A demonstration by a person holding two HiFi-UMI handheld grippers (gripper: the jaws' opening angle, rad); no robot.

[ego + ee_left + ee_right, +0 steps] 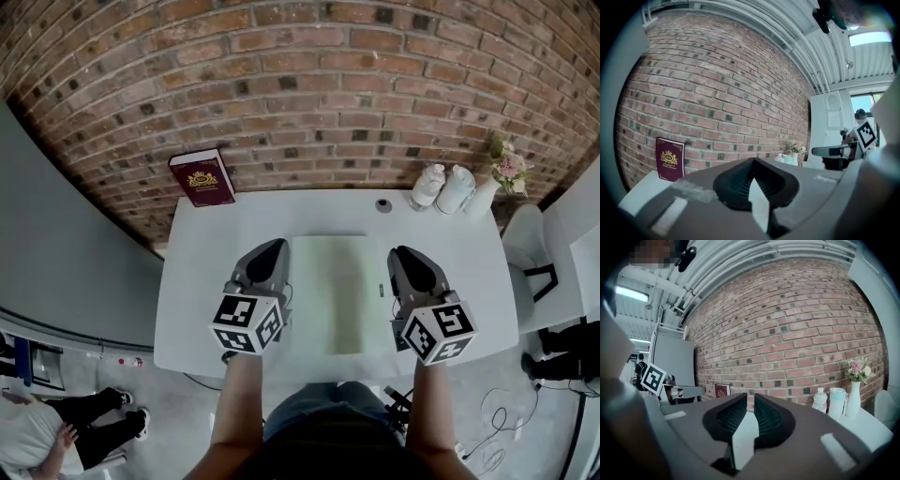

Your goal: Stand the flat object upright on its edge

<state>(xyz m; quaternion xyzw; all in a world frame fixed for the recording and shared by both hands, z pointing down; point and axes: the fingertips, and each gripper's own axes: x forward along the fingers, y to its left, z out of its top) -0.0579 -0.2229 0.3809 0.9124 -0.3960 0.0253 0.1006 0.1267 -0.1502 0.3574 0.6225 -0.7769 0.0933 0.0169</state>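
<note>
A pale flat rectangular board (328, 295) lies flat in the middle of the white table (206, 281). My left gripper (272, 247) hovers just beside its left edge, jaws shut with nothing between them; its pads (740, 180) meet at the tip. Just off the board's right edge is my right gripper (401, 253), its jaws a narrow slit apart and empty, with ribbed pads (729, 416). Both point toward the brick wall. A maroon book (202, 178) stands upright against that wall at the table's far left corner, and shows as the maroon book (669, 158) in the left gripper view.
Two white bottles (441, 187) and a white vase of flowers (502, 178) stand at the table's far right, with a small dark round thing (382, 204) near them. A white chair (527, 248) stands off the right edge. A person (56, 431) is on the floor at lower left.
</note>
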